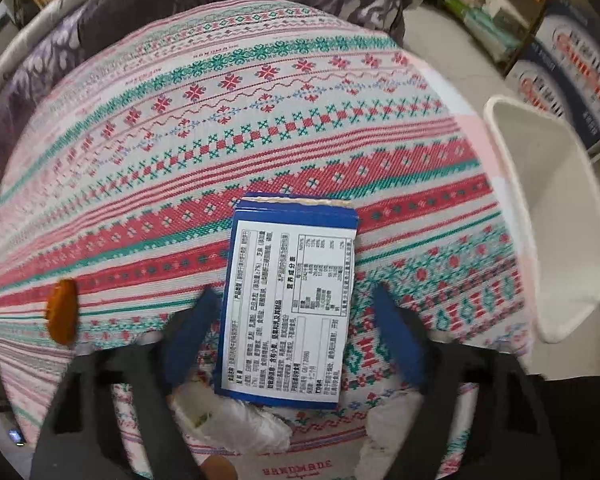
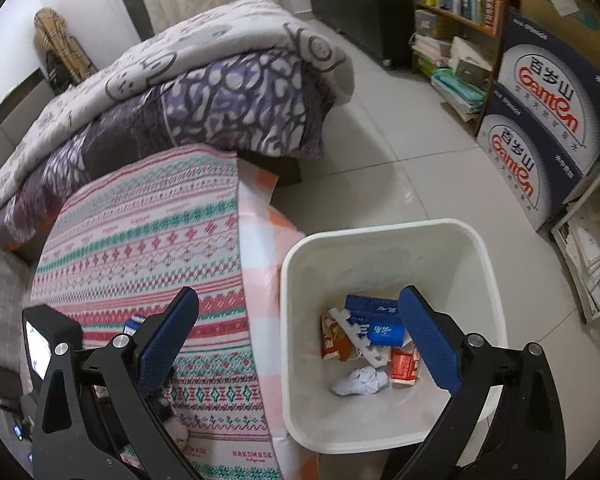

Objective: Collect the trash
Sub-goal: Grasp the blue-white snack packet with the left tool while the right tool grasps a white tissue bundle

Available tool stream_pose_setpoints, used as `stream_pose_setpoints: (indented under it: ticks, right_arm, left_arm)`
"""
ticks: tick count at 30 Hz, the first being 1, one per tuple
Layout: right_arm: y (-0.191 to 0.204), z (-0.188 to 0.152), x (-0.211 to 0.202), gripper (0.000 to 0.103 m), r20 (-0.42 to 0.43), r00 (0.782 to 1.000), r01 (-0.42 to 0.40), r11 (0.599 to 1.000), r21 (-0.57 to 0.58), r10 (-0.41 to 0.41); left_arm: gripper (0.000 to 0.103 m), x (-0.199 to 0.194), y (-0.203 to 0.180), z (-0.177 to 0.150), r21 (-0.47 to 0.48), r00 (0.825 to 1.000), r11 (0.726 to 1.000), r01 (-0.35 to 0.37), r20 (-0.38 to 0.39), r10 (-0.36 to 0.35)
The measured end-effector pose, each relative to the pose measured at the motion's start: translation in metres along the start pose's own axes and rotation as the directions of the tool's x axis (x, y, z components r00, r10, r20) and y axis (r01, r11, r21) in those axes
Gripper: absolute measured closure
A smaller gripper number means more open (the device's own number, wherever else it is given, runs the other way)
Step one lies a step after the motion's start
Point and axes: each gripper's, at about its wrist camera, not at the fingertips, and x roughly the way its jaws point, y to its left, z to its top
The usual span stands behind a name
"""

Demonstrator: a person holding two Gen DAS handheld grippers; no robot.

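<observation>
A flat blue carton [image 1: 286,304] with a white printed label lies on the patterned tablecloth [image 1: 228,120]. My left gripper [image 1: 296,344] is open, its blue fingers on either side of the carton's near half. Crumpled white wrapper [image 1: 236,420] lies just under the carton's near end. An orange scrap [image 1: 62,310] lies at the cloth's left edge. My right gripper [image 2: 300,344] is open and empty, above the white bin [image 2: 380,240], which holds blue and red cartons [image 2: 374,320] and a white tissue ball [image 2: 360,380]. The bin also shows in the left wrist view [image 1: 556,216].
The bin stands on the tiled floor right beside the table's edge. A folded quilt [image 2: 188,92] lies behind the table. Stacked water boxes [image 2: 548,128] and a bookshelf [image 2: 460,12] stand at the right.
</observation>
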Motion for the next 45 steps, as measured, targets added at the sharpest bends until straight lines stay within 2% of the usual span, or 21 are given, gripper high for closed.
stream_pose_setpoints:
  ticks: [4, 8, 11, 15, 20, 25, 28, 29, 30, 32, 34, 35, 36, 37, 38, 39, 40, 43, 45]
  right_arm:
    - [0.015, -0.003, 0.008, 0.007, -0.028, 0.999, -0.027, 0.999, -0.025, 0.027]
    - [0.037, -0.008, 0.017, 0.007, -0.066, 0.996, -0.065, 0.995, -0.072, 0.060]
    - [0.064, -0.015, 0.025, 0.007, -0.095, 0.993, -0.086, 0.986, -0.144, 0.072]
    - [0.101, -0.029, 0.034, 0.007, -0.134, 0.985, -0.135, 0.961, -0.242, 0.105]
    - [0.158, -0.063, 0.047, 0.007, -0.243, 0.956, -0.252, 0.884, -0.394, 0.164]
    - [0.214, -0.110, 0.052, 0.007, -0.341, 0.923, -0.351, 0.757, -0.551, 0.180]
    - [0.236, -0.132, 0.055, 0.008, -0.354, 0.923, -0.352, 0.705, -0.616, 0.151]
    - [0.242, -0.137, 0.057, 0.010, -0.358, 0.923, -0.349, 0.694, -0.630, 0.139]
    - [0.248, -0.143, 0.060, 0.017, -0.369, 0.921, -0.350, 0.682, -0.642, 0.126]
    - [0.253, -0.149, 0.066, 0.024, -0.399, 0.909, -0.369, 0.675, -0.639, 0.119]
    - [0.261, -0.154, 0.066, 0.023, -0.381, 0.918, -0.354, 0.659, -0.663, 0.110]
    - [0.264, -0.155, 0.065, 0.031, -0.370, 0.923, -0.348, 0.650, -0.676, 0.108]
    - [0.267, -0.154, 0.064, 0.047, -0.353, 0.929, -0.336, 0.647, -0.684, 0.110]
    - [0.269, -0.152, 0.064, 0.056, -0.349, 0.930, -0.335, 0.652, -0.680, 0.114]
    - [0.270, -0.148, 0.064, 0.071, -0.357, 0.926, -0.346, 0.663, -0.664, 0.126]
    - [0.269, -0.140, 0.065, 0.071, -0.363, 0.921, -0.356, 0.690, -0.630, 0.144]
    - [0.268, -0.134, 0.065, 0.071, -0.343, 0.927, -0.343, 0.709, -0.616, 0.150]
    - [0.262, -0.110, 0.057, 0.071, -0.244, 0.952, -0.296, 0.768, -0.568, 0.186]
    - [0.254, -0.090, 0.046, 0.071, -0.162, 0.960, -0.278, 0.810, -0.516, 0.227]
  left_arm:
    - [0.048, -0.007, 0.019, -0.003, -0.040, 0.999, 0.999, -0.010, 0.032, 0.011]
    - [0.048, -0.027, 0.046, -0.008, -0.118, 0.995, 0.993, -0.010, 0.097, 0.022]
    - [0.048, -0.048, 0.072, -0.011, -0.188, 0.988, 0.982, -0.001, 0.150, 0.030]
    - [0.048, -0.075, 0.114, -0.017, -0.283, 0.974, 0.959, -0.029, 0.208, 0.091]
    - [0.048, -0.097, 0.145, -0.026, -0.372, 0.960, 0.927, -0.043, 0.241, 0.141]
    - [0.048, -0.110, 0.176, -0.040, -0.456, 0.957, 0.890, -0.019, 0.251, 0.149]
    - [0.048, -0.114, 0.193, -0.045, -0.496, 0.955, 0.868, -0.012, 0.253, 0.158]
    - [0.048, -0.115, 0.197, -0.048, -0.503, 0.954, 0.864, -0.012, 0.252, 0.160]
    - [0.048, -0.114, 0.199, -0.049, -0.507, 0.954, 0.862, -0.013, 0.251, 0.162]
    - [0.048, -0.113, 0.203, -0.053, -0.511, 0.955, 0.859, -0.019, 0.244, 0.166]
    - [0.048, -0.111, 0.206, -0.058, -0.515, 0.956, 0.857, -0.026, 0.239, 0.172]
    - [0.047, -0.111, 0.209, -0.060, -0.520, 0.956, 0.854, -0.026, 0.238, 0.174]
    - [0.047, -0.110, 0.211, -0.062, -0.524, 0.956, 0.851, -0.025, 0.236, 0.173]
    - [0.047, -0.110, 0.213, -0.063, -0.531, 0.956, 0.847, -0.024, 0.235, 0.174]
    - [0.047, -0.109, 0.215, -0.064, -0.536, 0.956, 0.844, -0.024, 0.235, 0.176]
    - [0.048, -0.109, 0.216, -0.065, -0.542, 0.955, 0.840, -0.024, 0.237, 0.180]
    - [0.047, -0.109, 0.217, -0.066, -0.549, 0.953, 0.836, -0.025, 0.240, 0.187]
    - [0.047, -0.111, 0.215, -0.068, -0.561, 0.940, 0.827, -0.033, 0.263, 0.216]
    - [0.047, -0.115, 0.211, -0.068, -0.566, 0.928, 0.824, -0.034, 0.287, 0.236]
